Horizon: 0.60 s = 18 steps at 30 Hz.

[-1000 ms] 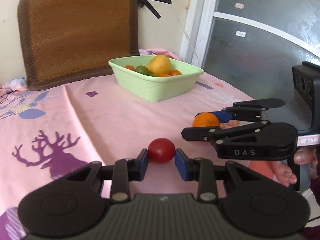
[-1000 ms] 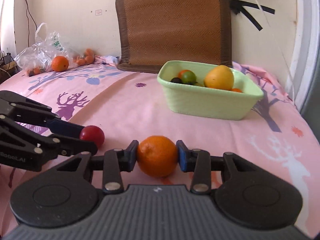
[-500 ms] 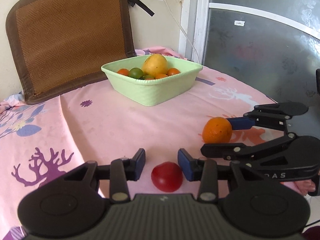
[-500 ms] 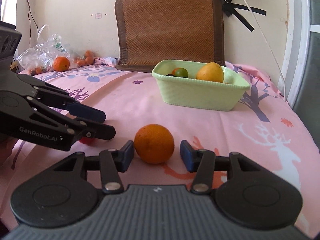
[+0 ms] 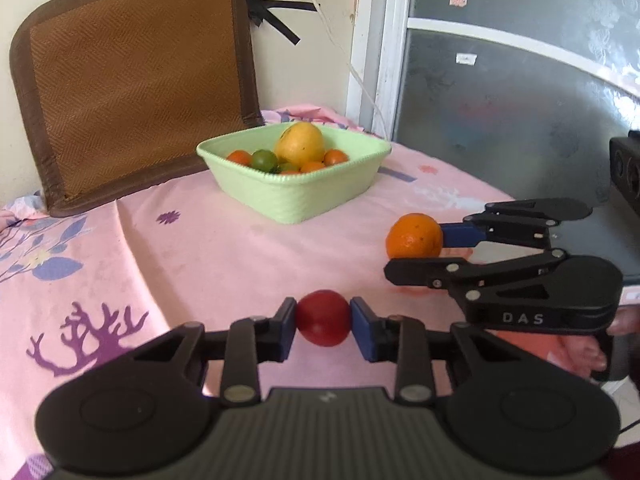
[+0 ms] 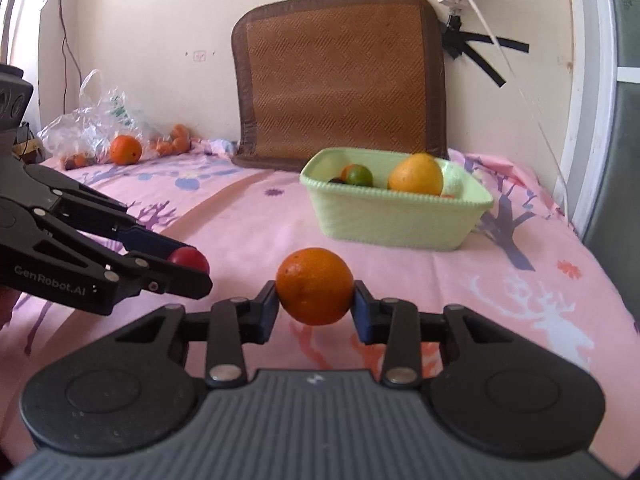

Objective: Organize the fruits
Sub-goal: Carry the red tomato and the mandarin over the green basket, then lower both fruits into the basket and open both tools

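Left gripper [image 5: 323,322]: jaws have just been closing and now stand narrow, both blue pads pressed against the sides of a red tomato [image 5: 323,317]. The tomato sits between the pads, low over the pink tablecloth [image 5: 208,248]; whether it is clear of the cloth cannot be told.

Right gripper [image 6: 315,307]: jaws likewise have just been closing, and the pads now bear on an orange [image 6: 315,286] from both sides. In the left wrist view the same orange shows at the tips of the right gripper, near the cloth and to the right of the tomato. A hand [image 5: 592,354] is partly visible behind that gripper's body.

Beyond both grippers, near the middle of the table, stands a pale green basket [image 5: 292,200]. It holds a large yellow fruit [image 5: 300,145], a green fruit and several small orange ones. The basket is well apart from both held fruits.

At the far left edge, seen from the right wrist, a clear plastic bag [image 6: 90,128] lies with a loose orange [image 6: 125,149] and several smaller fruits beside it.

Assessment: the task is partly done. Some fruit is in the basket; two pieces are gripped but not yet carried over; the fruit by the bag is still outside and appears left to collect.
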Each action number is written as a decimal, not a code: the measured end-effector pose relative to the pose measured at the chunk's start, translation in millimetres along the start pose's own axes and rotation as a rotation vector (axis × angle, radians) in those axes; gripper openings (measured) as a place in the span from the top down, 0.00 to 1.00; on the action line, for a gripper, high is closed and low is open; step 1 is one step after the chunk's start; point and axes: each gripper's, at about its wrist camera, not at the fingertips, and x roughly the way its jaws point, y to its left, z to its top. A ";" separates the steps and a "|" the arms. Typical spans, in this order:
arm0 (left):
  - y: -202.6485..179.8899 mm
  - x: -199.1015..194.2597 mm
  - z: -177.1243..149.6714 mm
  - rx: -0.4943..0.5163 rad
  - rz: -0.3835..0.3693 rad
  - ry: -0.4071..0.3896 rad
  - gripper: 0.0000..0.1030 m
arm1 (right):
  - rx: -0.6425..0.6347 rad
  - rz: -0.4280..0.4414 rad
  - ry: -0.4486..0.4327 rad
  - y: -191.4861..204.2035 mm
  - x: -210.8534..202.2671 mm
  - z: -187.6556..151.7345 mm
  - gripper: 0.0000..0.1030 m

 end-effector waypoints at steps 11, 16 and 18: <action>19.1 84.6 107.7 -0.015 0.057 -0.069 0.71 | 0.122 -0.122 -0.047 -60.3 85.0 45.4 0.58; 25.1 99.7 102.3 -0.063 0.082 -0.048 0.61 | 0.186 -0.118 -0.100 -70.5 76.7 36.7 0.50; 27.5 94.0 98.8 -0.088 0.104 -0.057 0.55 | 0.214 -0.116 -0.116 -73.9 71.1 35.3 0.50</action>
